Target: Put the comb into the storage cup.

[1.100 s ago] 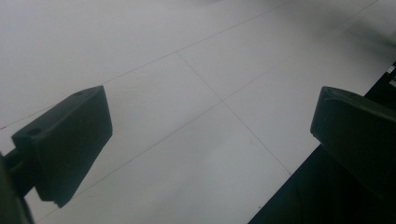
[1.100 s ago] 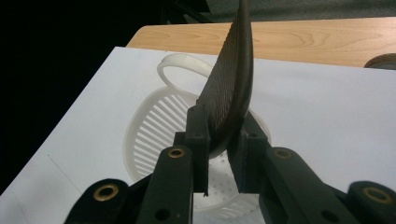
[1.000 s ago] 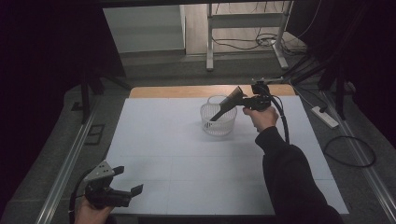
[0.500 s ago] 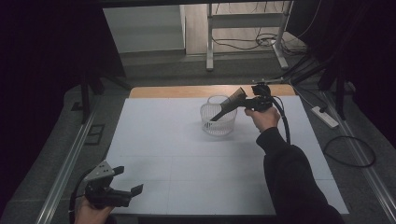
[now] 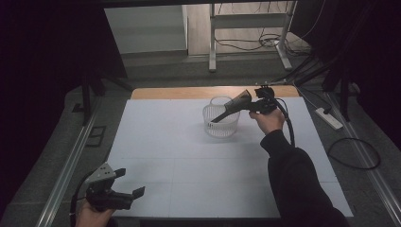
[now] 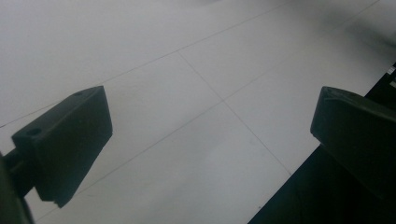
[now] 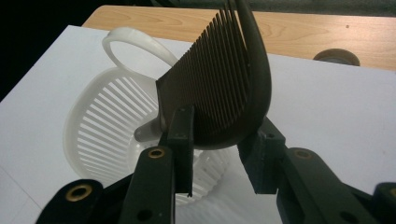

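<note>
Over the far middle of the white counter [image 5: 156, 142], the right tool [image 5: 236, 105] holds a dark comb [image 7: 219, 88] above a white plastic basket [image 5: 220, 124]. Its jaws have just been opening, and the comb sits between them; the left jaw touches the comb's toothed side, while the right jaw looks a little apart from its curved back. The comb tilts, with its thin handle end poking down into the basket. The basket stands upright on the counter, close to the wooden strip [image 5: 189, 92] at the back. Near the front left corner, the left tool [image 5: 126, 183] hangs just over the counter with its jaws spread wide and nothing between them.
</note>
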Available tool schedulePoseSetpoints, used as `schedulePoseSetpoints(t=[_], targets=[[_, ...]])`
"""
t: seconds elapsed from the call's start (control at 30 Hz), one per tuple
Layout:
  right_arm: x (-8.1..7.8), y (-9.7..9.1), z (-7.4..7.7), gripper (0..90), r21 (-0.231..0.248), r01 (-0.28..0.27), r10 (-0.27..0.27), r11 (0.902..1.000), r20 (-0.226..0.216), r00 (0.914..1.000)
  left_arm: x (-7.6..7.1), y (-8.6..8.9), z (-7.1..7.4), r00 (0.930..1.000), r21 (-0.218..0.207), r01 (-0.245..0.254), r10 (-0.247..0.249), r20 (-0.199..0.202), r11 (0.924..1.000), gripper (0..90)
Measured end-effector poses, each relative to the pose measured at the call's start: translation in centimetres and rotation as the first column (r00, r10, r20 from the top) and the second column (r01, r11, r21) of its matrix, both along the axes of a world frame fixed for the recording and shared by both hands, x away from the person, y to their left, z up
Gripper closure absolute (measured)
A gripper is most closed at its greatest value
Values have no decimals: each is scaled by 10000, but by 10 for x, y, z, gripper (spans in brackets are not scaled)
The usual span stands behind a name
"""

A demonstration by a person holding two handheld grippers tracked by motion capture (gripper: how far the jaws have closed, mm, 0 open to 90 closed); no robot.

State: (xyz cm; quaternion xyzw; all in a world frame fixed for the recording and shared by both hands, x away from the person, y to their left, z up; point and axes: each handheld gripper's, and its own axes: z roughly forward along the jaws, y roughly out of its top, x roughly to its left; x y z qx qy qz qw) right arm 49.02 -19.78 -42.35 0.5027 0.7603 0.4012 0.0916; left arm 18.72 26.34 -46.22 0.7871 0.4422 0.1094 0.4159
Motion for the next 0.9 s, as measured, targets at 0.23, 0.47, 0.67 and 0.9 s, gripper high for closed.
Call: schedulePoseSetpoints(t=[0.23, 0.47, 0.67, 0.9], targets=[[-1, -2, -4, 630, -281, 97, -95, 9996, 54, 9999, 0, 0, 0, 10000, 2, -6, 6, 0, 10000, 0], [-2, -3, -3, 585, -457, 145, -135, 9988, 212, 9997, 0, 0, 0, 10000, 22, -10, 10, 9, 10000, 0], [-3, -3, -4, 517, -555, 75, -60, 9984, 261, 9996, 0, 0, 0, 10000, 33, -14, 14, 10, 10000, 0], [-5, 1, -3, 391, -789, -49, 84, 9969, 446, 9990, 0, 0, 0, 10000, 39, -14, 14, 7, 10000, 0]])
